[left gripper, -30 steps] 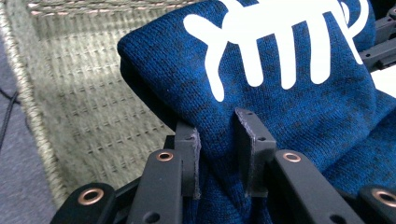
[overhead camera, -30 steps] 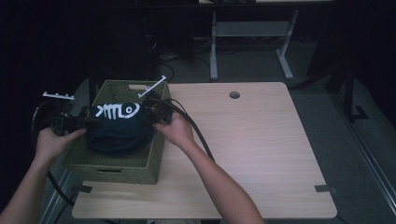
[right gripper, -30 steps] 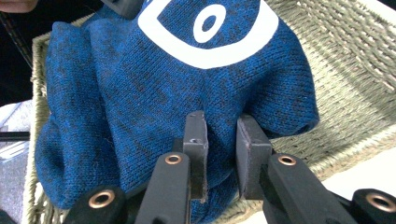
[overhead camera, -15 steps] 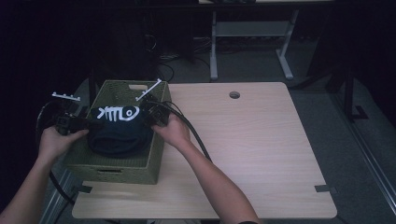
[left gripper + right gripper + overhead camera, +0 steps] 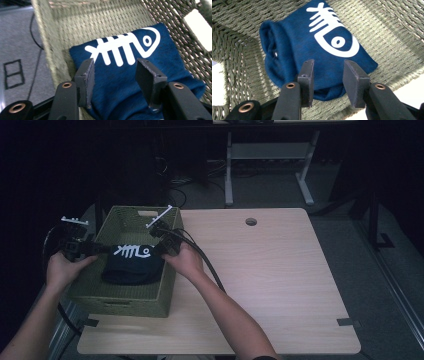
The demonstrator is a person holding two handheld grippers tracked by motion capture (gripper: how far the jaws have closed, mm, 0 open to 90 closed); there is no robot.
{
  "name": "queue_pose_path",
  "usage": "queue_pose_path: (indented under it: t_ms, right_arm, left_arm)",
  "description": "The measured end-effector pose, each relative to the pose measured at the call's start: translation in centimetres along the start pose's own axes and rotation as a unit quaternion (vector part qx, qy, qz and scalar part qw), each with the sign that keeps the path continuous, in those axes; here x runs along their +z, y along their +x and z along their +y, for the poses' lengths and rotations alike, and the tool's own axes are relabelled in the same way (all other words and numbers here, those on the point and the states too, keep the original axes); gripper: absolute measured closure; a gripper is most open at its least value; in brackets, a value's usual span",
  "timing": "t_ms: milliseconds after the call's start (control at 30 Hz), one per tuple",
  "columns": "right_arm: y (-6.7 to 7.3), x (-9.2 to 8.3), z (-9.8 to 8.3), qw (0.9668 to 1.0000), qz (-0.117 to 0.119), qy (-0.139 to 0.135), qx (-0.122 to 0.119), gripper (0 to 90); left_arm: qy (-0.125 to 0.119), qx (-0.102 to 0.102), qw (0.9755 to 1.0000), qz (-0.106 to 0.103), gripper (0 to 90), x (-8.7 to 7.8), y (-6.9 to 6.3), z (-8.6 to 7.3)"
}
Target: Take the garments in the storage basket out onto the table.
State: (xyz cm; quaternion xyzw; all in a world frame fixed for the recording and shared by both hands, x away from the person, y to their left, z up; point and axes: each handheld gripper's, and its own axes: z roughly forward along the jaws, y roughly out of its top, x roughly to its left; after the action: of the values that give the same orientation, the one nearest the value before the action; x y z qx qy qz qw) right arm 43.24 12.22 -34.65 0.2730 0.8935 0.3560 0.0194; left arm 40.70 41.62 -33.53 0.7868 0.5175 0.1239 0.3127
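Observation:
A folded navy cloth (image 5: 131, 265) with a white fish-skeleton print lies in the green woven basket (image 5: 125, 301) at the table's left end. My left gripper (image 5: 97, 249) hovers at the cloth's left edge and my right gripper (image 5: 159, 247) at its right edge. Both sets of jaws have just been opening. In the left gripper view the left gripper (image 5: 115, 72) stands open over the cloth (image 5: 117, 50), its pads clear of the fabric, with the basket wall (image 5: 82, 22) behind. In the right gripper view the right gripper (image 5: 328, 75) is open above the cloth (image 5: 294, 40) on the basket floor (image 5: 387, 32).
The basket sits on a light wooden table (image 5: 280, 270) with a round cable hole (image 5: 251, 221) near its far edge. A black cable (image 5: 205, 262) trails from the right gripper across the table. A white desk frame (image 5: 265, 155) stands on the dark floor beyond.
The cloth, held up at the basket's top by both grippers, has dropped down into the basket. Both grippers let go of it and their jaws stand apart now.

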Motion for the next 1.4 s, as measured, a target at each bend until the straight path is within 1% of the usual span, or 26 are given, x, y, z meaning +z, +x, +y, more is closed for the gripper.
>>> queue_pose_path:
  t_ms: [33,100,133,267,300,367,433,567,600,700,800,867,900,1000,1067,1100,1167,1200,1300,1333,1400]
  right_arm:
    - [0.0,-0.2,0.0,1.0000,-0.001,-0.001,-0.001,60.9]
    - [0.0,-0.6,-0.1,1.0000,0.001,-0.008,0.000,60.9]
    - [-0.1,-0.8,-0.1,0.9999,0.003,-0.010,0.001,60.6]
    - [-0.3,-1.7,-0.4,0.9997,0.012,-0.020,0.004,59.3]
    - [-0.3,-1.8,-0.5,0.9997,0.012,-0.022,0.005,59.2]
    - [-0.5,-2.2,-0.8,0.9996,0.011,-0.025,0.005,58.8]
    - [-0.6,-2.5,-1.0,0.9995,0.014,-0.029,0.007,58.0]
    - [-0.8,-3.5,-1.4,0.9990,0.020,-0.038,0.012,55.5]
    - [-0.9,-3.7,-1.5,0.9988,0.022,-0.042,0.012,54.5]
    - [-1.3,-4.4,-2.0,0.9985,0.022,-0.047,0.015,53.0]
    - [-1.7,-5.1,-2.5,0.9981,0.025,-0.054,0.016,51.0]
    - [-1.9,-5.6,-2.9,0.9980,0.025,-0.055,0.018,50.0]
    - [-2.1,-5.9,-3.1,0.9978,0.025,-0.058,0.019,49.3]
    - [-2.4,-6.5,-3.7,0.9978,0.023,-0.060,0.018,47.7]
    - [-2.7,-6.9,-4.2,0.9976,0.023,-0.062,0.020,46.8]
    - [-2.9,-7.1,-4.4,0.9976,0.022,-0.064,0.018,46.4]
    - [-3.2,-7.5,-4.9,0.9975,0.021,-0.064,0.021,45.1]
    - [-3.3,-7.8,-5.1,0.9973,0.020,-0.066,0.023,44.7]
    - [-3.9,-8.4,-5.9,0.9971,0.018,-0.069,0.025,42.5]
    - [-4.1,-8.7,-6.3,0.9970,0.016,-0.071,0.028,42.2]
    - [-4.6,-9.2,-6.9,0.9968,0.014,-0.073,0.030,40.7]
  left_arm:
    - [-0.004,0.000,1.0000,-0.005,49.2,0.0,-0.1,0.1]
    - [-0.009,0.005,0.9999,-0.008,49.2,-0.1,-0.5,0.2]
    - [-0.014,0.003,0.9998,-0.017,49.0,-0.2,-0.7,0.2]
    - [-0.025,0.010,0.9989,-0.037,48.8,-0.3,-1.7,0.3]
    - [-0.026,0.010,0.9988,-0.040,48.8,-0.3,-2.0,0.3]
    - [-0.029,0.017,0.9985,-0.043,48.7,-0.3,-2.6,0.5]
    - [-0.034,0.018,0.9982,-0.045,48.2,-0.5,-3.0,0.6]
    - [-0.053,0.021,0.9969,-0.055,47.7,-1.3,-3.9,0.6]
    - [-0.057,0.013,0.9966,-0.059,47.3,-1.5,-4.1,0.5]
    - [-0.062,0.014,0.9963,-0.058,45.5,-2.1,-4.6,-0.1]
    - [-0.081,0.009,0.9952,-0.055,44.3,-3.0,-5.2,-1.1]
    - [-0.088,0.005,0.9948,-0.051,43.3,-3.5,-5.7,-1.8]
    - [-0.089,-0.002,0.9945,-0.055,42.7,-3.7,-5.9,-2.1]
    - [-0.095,-0.003,0.9941,-0.053,41.8,-4.2,-6.7,-3.0]
    - [-0.103,-0.007,0.9931,-0.056,41.5,-4.5,-7.3,-3.5]
    - [-0.108,-0.008,0.9925,-0.057,41.5,-4.7,-7.7,-3.7]
    - [-0.115,-0.006,0.9916,-0.060,41.2,-5.0,-8.4,-4.0]
    - [-0.115,-0.002,0.9915,-0.062,41.1,-5.1,-8.8,-4.2]
    - [-0.120,0.004,0.9906,-0.066,40.5,-5.2,-10.1,-4.5]
    - [-0.123,0.003,0.9900,-0.068,40.4,-5.2,-10.4,-4.6]
    - [-0.122,0.002,0.9896,-0.076,39.8,-5.1,-11.2,-4.8]
